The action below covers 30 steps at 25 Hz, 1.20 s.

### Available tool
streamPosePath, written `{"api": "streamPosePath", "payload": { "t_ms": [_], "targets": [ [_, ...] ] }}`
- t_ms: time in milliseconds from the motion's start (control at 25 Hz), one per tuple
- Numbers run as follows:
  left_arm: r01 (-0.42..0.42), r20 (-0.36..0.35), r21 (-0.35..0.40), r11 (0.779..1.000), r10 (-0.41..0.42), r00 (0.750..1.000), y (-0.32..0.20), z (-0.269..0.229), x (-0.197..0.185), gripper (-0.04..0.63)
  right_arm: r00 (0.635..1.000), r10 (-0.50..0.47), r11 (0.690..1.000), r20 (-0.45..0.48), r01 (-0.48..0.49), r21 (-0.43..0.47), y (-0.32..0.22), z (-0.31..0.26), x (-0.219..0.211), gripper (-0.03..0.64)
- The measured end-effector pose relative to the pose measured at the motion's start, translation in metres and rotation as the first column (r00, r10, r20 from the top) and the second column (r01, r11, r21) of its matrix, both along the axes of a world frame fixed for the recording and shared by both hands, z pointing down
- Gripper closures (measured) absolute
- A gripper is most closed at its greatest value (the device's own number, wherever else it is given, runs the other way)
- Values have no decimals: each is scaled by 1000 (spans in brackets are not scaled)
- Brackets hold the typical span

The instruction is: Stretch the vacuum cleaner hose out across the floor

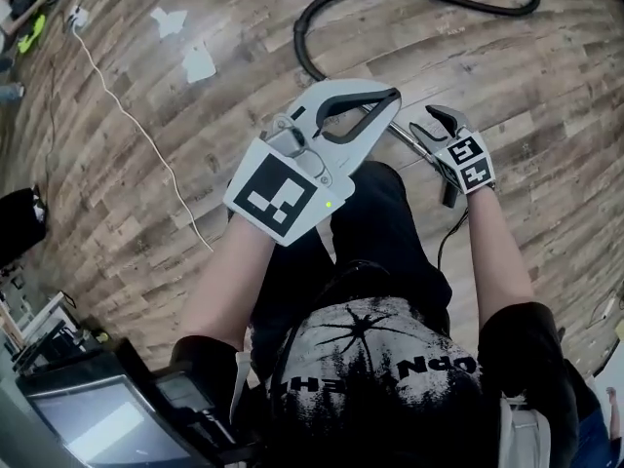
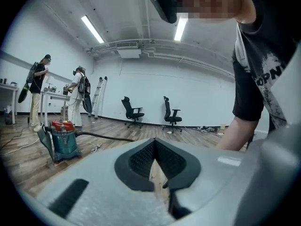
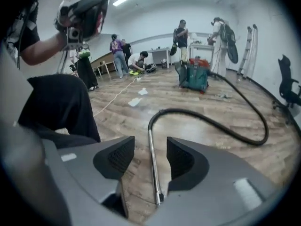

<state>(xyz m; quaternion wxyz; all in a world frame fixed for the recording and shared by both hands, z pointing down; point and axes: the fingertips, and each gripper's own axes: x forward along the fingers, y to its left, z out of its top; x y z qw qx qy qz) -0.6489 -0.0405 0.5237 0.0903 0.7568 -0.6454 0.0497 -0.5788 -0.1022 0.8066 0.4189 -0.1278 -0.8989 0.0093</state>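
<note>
While the right gripper [image 3: 149, 148] hangs low over the wooden floor [image 3: 197, 105] with its jaws wide apart, the hose's metal wand [image 3: 151, 166] lies on the boards between the two pads, touching neither. The left gripper [image 2: 155, 143] is raised beside the person's knee, its jaws closed together on nothing. Past the wand's far end the black vacuum cleaner hose [image 3: 206, 118] bends sharply, runs across the floor to the right, loops back, and reaches the green vacuum cleaner [image 3: 194, 78] standing well away. Left of it lie a white cable [image 3: 115, 95] and scraps of paper [image 3: 135, 101].
</note>
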Motion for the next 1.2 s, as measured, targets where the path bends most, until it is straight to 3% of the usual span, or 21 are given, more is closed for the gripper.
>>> {"api": "streamPosePath", "payload": {
  "t_ms": [240, 440, 640, 760, 840, 1080, 1200],
  "targets": [
    [0, 42, -47, 999, 2, 999, -3, 77, 5, 595, 980, -25, 1000, -198, 23, -12, 2, 192, 26, 373],
    [74, -38, -77, 994, -77, 996, 10, 113, 10, 595, 939, -79, 997, -334, 78, -16, 10, 299, 37, 364],
    [82, -39, -191, 978, -91, 995, 31, 150, 20, 595, 905, -88, 996, -415, 92, -11, 12, 345, 35, 367],
    [102, -42, -242, 965, -116, 992, 45, 169, 27, 595, 894, -85, 994, -439, 105, 22, 11, 360, 32, 410],
    [120, -37, -261, 958, -134, 990, 62, 176, 32, 595, 894, -56, 996, -446, 82, 40, 14, 364, 30, 448],
    [168, -43, -310, 936, -190, 981, 65, 203, 26, 595, 881, -59, 986, -470, 125, 110, 3, 381, 26, 433],
    [178, -54, -324, 929, -206, 977, 81, 206, 25, 595, 861, -1, 977, -509, 109, 184, 2, 377, 37, 430]
  ]
}}
